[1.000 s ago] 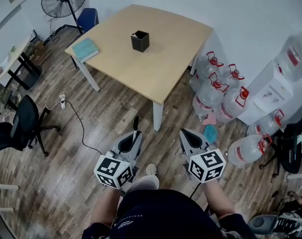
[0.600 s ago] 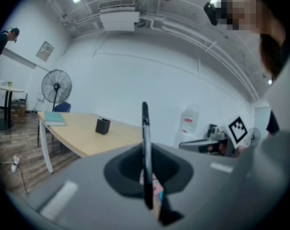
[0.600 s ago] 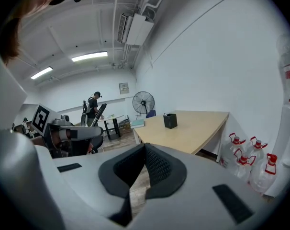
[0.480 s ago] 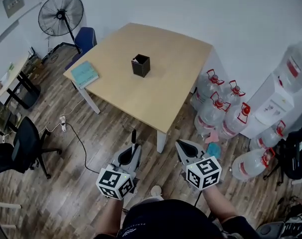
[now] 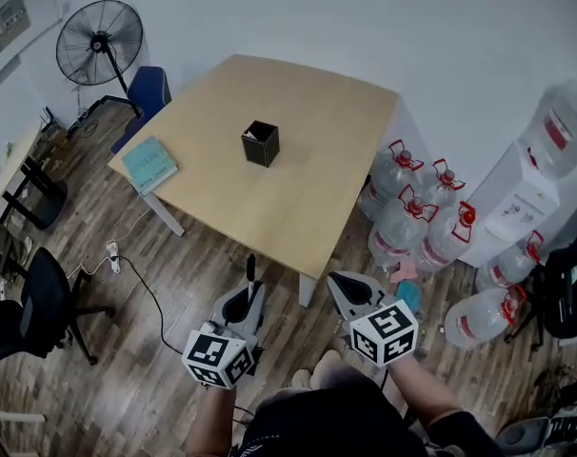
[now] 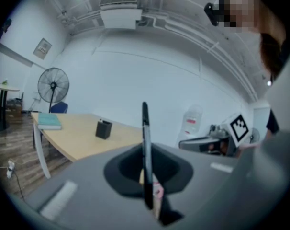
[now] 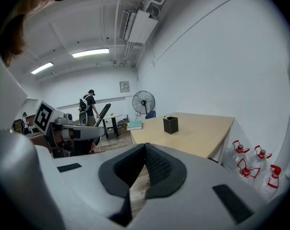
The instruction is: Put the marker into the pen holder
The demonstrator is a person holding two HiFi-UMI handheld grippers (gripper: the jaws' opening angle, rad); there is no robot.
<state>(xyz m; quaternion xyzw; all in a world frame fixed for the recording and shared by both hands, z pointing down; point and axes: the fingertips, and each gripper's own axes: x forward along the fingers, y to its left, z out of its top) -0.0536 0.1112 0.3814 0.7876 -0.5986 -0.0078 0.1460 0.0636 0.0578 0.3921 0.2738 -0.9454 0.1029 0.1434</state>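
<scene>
A black marker (image 5: 250,269) (image 6: 145,143) stands upright between the jaws of my left gripper (image 5: 245,305) (image 6: 146,176), which is shut on it. The black square pen holder (image 5: 260,144) (image 6: 103,129) (image 7: 170,125) sits near the middle of the light wooden table (image 5: 298,188), far ahead of both grippers. My right gripper (image 5: 350,291) (image 7: 144,169) is held beside the left one, over the floor short of the table; its jaws meet with nothing between them.
A teal book (image 5: 149,164) lies on the table's left corner. Several large water bottles (image 5: 412,222) stand on the floor right of the table. A fan (image 5: 99,44) and a blue chair (image 5: 146,89) are beyond the table; a black office chair (image 5: 31,312) is at left.
The table and pen holder have shifted lower and closer in the head view. Both grippers keep their places side by side, the marker still held in the left.
</scene>
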